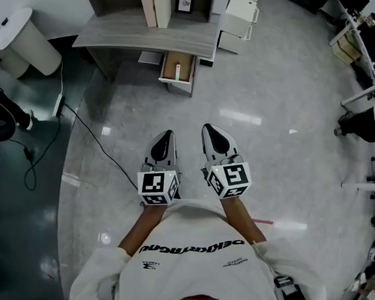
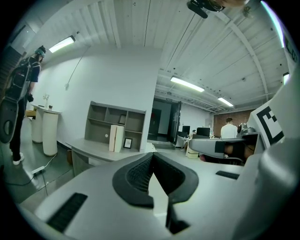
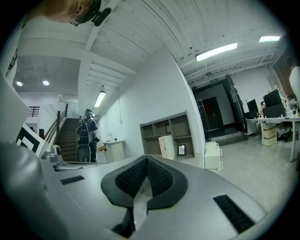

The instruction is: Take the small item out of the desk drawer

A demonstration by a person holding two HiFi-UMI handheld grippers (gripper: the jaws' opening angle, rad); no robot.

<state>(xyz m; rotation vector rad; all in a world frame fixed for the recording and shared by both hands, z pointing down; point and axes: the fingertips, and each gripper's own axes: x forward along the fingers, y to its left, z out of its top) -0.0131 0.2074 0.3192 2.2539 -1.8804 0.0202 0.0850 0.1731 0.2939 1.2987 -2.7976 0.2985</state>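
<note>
Small item [image 1: 178, 70] lies inside the drawer [image 1: 188, 65], which stands pulled out of the desk [image 1: 139, 32] toward the person. Item looks pale w/ a green end; too small to say more. The drawer sits under the desk's right part as the head view shows it. It is well apart from both grippers, w/ bare glossy floor [image 1: 256, 120] btwn them.

L gripper [image 1: 165, 137] and R gripper [image 1: 210, 132] are held side by side in front of the person's chest. They are near each other, not touching, and both point toward the desk. In the L gripper view the jaws are closed: the dark ribbed pads [image 2: 138, 174] meet at the tips, w/ nothing btwn them. The R gripper view shows the same: jaws together, pads [image 3: 161, 178] meeting at the tips, empty.

On the desk top:
- a shelf unit [image 2: 117, 123] along the back
- two upright pale boxes [image 1: 155, 3] side by side
- a small picture frame [image 1: 184, 3] just right of the boxes

A white cabinet [image 1: 240, 16] stands on the floor just beside the desk's right end. Left of the desk is a white round stand [image 1: 26, 41]. A power strip [image 1: 58, 104] w/ a black cable lies on the floor near it.
</note>
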